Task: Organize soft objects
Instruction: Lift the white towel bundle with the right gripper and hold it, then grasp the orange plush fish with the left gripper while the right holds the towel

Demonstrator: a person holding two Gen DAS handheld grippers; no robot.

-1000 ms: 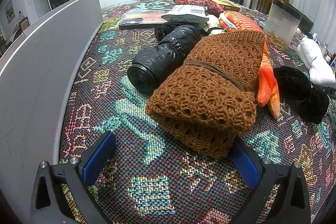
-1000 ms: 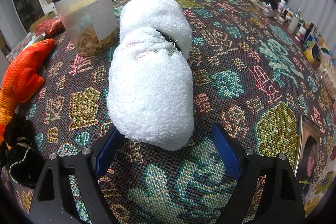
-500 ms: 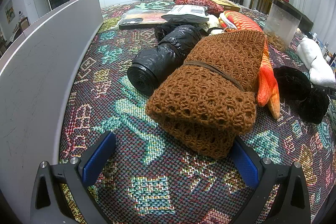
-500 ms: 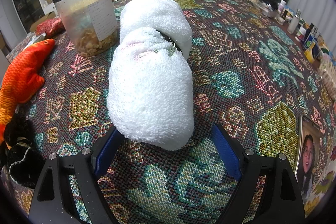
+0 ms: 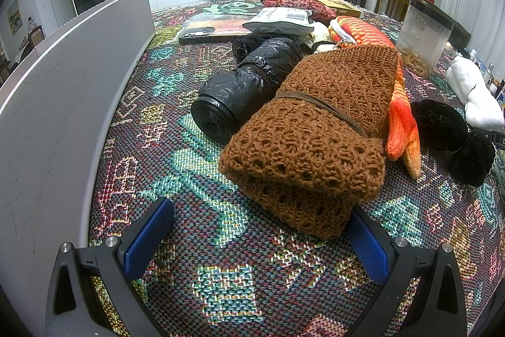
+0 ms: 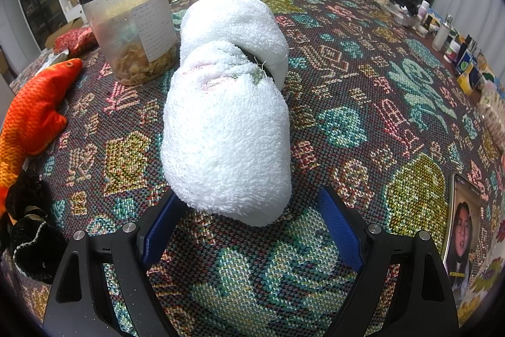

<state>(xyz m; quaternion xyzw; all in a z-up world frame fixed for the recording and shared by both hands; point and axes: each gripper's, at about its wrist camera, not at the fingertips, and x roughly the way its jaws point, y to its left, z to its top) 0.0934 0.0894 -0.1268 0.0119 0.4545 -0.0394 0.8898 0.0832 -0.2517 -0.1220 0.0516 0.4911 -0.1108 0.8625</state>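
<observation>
A folded brown knitted scarf (image 5: 318,128), tied with a band, lies on the patterned cloth just ahead of my open left gripper (image 5: 257,237); its near end reaches the right finger. A rolled white towel (image 6: 227,122) lies ahead of my open right gripper (image 6: 251,225), its near end between the fingertips. An orange fish plush (image 5: 401,116) lies beside the scarf and shows in the right wrist view (image 6: 31,112). A black fuzzy item (image 5: 454,135) lies to the right; the towel shows there too (image 5: 473,90).
A grey panel (image 5: 63,103) stands along the left. A black plastic roll (image 5: 243,93) lies left of the scarf. A clear jar (image 6: 132,21) stands left of the towel. A phone (image 6: 462,229) lies at the right; bottles (image 6: 454,40) line the far right edge.
</observation>
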